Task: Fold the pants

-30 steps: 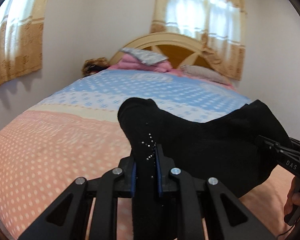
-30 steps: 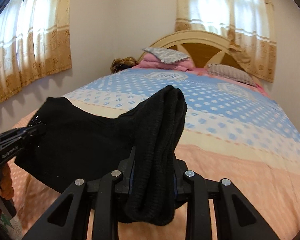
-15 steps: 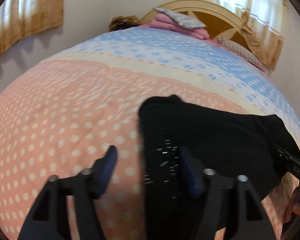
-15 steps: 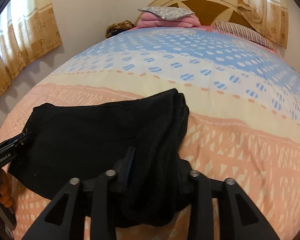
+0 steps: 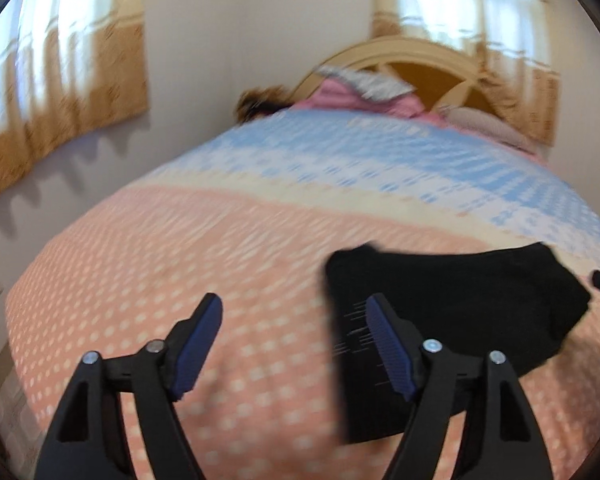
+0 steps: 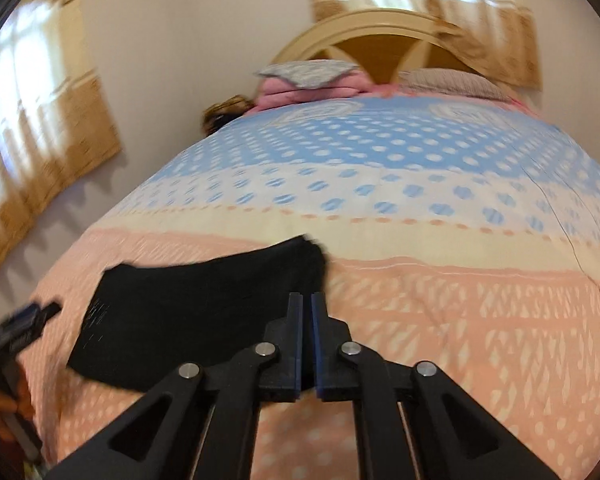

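Observation:
The black pants (image 5: 460, 300) lie folded flat on the pink part of the bedspread (image 5: 180, 264). My left gripper (image 5: 294, 300) is open over the bedspread; its right finger (image 5: 388, 340) overlaps the left edge of the pants, and nothing sits between the pads. In the right wrist view the pants (image 6: 204, 312) lie ahead and to the left. My right gripper (image 6: 307, 296) is shut and empty, just behind their right edge. The left gripper (image 6: 28, 320) shows blurred at the far left there, with a hand below it.
The bed runs back to a wooden headboard (image 6: 384, 44), with pink folded bedding (image 6: 300, 92) and a pillow (image 6: 448, 80) in front of it. Curtained windows hang on the left wall (image 5: 60, 92) and behind the headboard. The bed's left edge drops toward the wall.
Both grippers have let go of the pants, which now lie flat on the bed. The left gripper has opened and shifted left; the right has drawn back and shut empty.

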The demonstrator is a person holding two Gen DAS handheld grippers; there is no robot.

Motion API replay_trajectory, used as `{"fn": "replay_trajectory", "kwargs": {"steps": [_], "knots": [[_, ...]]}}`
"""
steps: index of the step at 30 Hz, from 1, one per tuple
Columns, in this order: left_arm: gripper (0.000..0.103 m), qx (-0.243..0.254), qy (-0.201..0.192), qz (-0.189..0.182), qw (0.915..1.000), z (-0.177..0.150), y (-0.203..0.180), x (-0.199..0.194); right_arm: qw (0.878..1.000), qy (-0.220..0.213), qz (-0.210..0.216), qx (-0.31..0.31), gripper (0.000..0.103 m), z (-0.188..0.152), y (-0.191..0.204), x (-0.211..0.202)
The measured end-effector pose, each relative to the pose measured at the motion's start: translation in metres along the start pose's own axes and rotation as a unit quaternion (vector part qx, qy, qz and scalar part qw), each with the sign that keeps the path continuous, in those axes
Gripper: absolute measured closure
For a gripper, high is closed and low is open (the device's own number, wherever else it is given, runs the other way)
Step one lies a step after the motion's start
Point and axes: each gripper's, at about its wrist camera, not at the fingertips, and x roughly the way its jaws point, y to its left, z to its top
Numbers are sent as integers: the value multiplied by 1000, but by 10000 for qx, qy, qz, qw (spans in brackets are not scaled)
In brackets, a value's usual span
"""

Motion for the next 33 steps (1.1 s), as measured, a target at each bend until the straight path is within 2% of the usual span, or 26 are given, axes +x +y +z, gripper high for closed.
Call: {"fn": "replay_trajectory", "kwargs": {"steps": [2, 4, 8, 9, 10, 13, 19, 21, 23, 24, 26, 28, 30, 33], "knots": [[30, 167, 1, -109, 9998, -3, -18, -1, 9995, 64, 115, -271, 99, -4, 21, 0], [30, 226, 169, -143, 9995, -11, -28, 3, 9987, 234, 65, -451, 99, -11, 34, 8], [30, 195, 885, 115, 9958, -32, -29, 28, 9946, 867, -457, -327, 99, -36, 24, 44], [29, 131, 1078, 131, 9940, -38, -25, 35, 9946, 902, -428, -279, 99, -40, 19, 47], [28, -10, 1137, 35, 9935, -39, -20, 38, 9963, 747, -339, -260, 99, -42, 17, 45], [21, -151, 1154, 64, 9932, -37, -13, 37, 9961, 757, -357, -275, 99, -41, 18, 44], [21, 64, 1060, 153, 9942, -39, -20, 14, 9956, 771, -428, -331, 98, -43, 21, 42], [21, 154, 979, 128, 9950, -43, -25, 0, 9952, 894, -387, -130, 98, -41, 22, 35], [21, 214, 931, 139, 9953, -47, -29, -12, 9942, 1003, -100, 382, 95, -46, 19, 25], [21, 217, 925, 126, 9954, -48, -31, -14, 9926, 1072, 73, 572, 92, -50, 19, 21], [21, 227, 868, 63, 9959, -51, -33, -27, 9880, 1154, 371, 957, 78, -61, 22, 10], [19, 289, 813, 45, 9963, -55, -37, -37, 9867, 1106, 458, 1101, 45, -70, 26, 0], [15, 404, 726, 6, 9965, -59, -40, -50, 9861, 992, 505, 1233, 37, -80, 32, -15], [10, 517, 590, 2, 9969, -62, -45, -66, 9837, 945, 635, 1388, 37, -90, 38, -32]]}}
